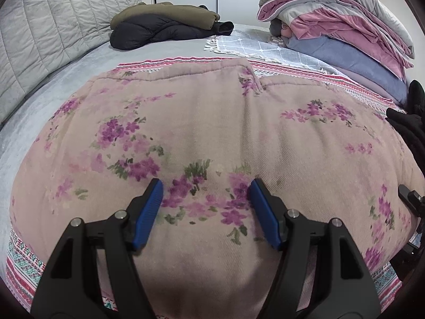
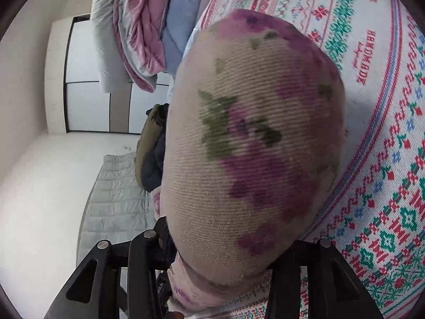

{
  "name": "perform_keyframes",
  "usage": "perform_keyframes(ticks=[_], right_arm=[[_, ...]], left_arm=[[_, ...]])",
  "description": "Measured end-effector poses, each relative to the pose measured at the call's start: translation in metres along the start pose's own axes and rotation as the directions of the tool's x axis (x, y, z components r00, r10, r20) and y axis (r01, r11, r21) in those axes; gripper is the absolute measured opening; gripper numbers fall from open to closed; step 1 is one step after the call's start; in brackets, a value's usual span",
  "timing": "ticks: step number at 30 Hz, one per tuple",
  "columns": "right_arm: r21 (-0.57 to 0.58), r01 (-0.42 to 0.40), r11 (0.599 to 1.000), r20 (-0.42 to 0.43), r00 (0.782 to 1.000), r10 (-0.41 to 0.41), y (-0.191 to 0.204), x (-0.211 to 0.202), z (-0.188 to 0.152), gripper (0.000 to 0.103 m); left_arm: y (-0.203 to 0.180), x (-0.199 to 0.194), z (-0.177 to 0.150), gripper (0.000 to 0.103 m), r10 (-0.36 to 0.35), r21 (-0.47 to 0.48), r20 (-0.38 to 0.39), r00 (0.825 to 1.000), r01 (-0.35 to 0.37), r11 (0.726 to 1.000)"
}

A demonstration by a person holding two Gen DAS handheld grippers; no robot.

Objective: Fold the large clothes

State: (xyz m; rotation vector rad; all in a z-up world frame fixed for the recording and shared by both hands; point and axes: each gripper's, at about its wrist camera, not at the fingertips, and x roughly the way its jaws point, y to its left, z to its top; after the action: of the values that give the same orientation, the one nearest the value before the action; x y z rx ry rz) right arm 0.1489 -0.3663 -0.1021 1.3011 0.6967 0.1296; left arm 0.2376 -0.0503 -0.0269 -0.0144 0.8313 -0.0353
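A grey quilted cover (image 1: 53, 26) lies at the far left of the bed (image 1: 66, 79). Beside it sit an olive jacket (image 1: 164, 13) and a black puffer jacket (image 1: 159, 32), stacked together. In the middle, the pink floral garment (image 1: 212, 133) lies spread flat over a patterned knit blanket (image 1: 21, 263). The left gripper (image 1: 205, 202) hovers just above it, blue pads (image 1: 148, 212) wide apart, gripping nothing. At far right, a stack of folded bedding (image 1: 345, 40) rests on the bed. The right gripper (image 2: 220, 265) is clamped on a bunched fold of the floral garment, which fills its view; its pads are hidden by the fabric.
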Motion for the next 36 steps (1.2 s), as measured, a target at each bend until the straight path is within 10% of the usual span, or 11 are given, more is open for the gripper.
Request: perform_keyframes(ticks=[8,13,16,22,28,36], right_arm=[[-0.293,0.083,0.953,0.102,0.993,-0.055,0.052,-0.009,-0.021,0.037],[-0.239,0.071,0.969,0.076,0.996,-0.054,0.044,-0.007,-0.014,0.037],[-0.242,0.071,0.968,0.074,0.996,-0.054,0.045,-0.007,-0.013,0.037],[-0.274,0.084,0.958,0.080,0.995,-0.064,0.052,-0.012,-0.011,0.037],[-0.406,0.130,0.905,0.106,0.990,-0.095,0.077,-0.015,-0.023,0.036],[-0.380,0.127,0.916,0.076,0.992,-0.106,0.070,-0.012,-0.013,0.036]], left_arm=[[0.007,-0.008,0.014,0.069,-0.007,0.000,-0.029,1.000,0.007,1.000],[0.002,0.010,0.067,0.069,-0.007,-0.010,-0.086,0.996,0.006,1.000],[-0.013,0.046,0.109,0.069,-0.044,-0.024,-0.181,0.983,0.040,0.999],[-0.029,0.150,0.136,0.078,0.138,0.036,-0.383,0.914,-0.134,0.990],[-0.037,0.158,0.132,0.087,0.187,0.048,-0.335,0.924,-0.181,0.982],[0.017,0.066,0.144,0.080,0.005,-0.173,-0.240,0.971,-0.048,0.984]])
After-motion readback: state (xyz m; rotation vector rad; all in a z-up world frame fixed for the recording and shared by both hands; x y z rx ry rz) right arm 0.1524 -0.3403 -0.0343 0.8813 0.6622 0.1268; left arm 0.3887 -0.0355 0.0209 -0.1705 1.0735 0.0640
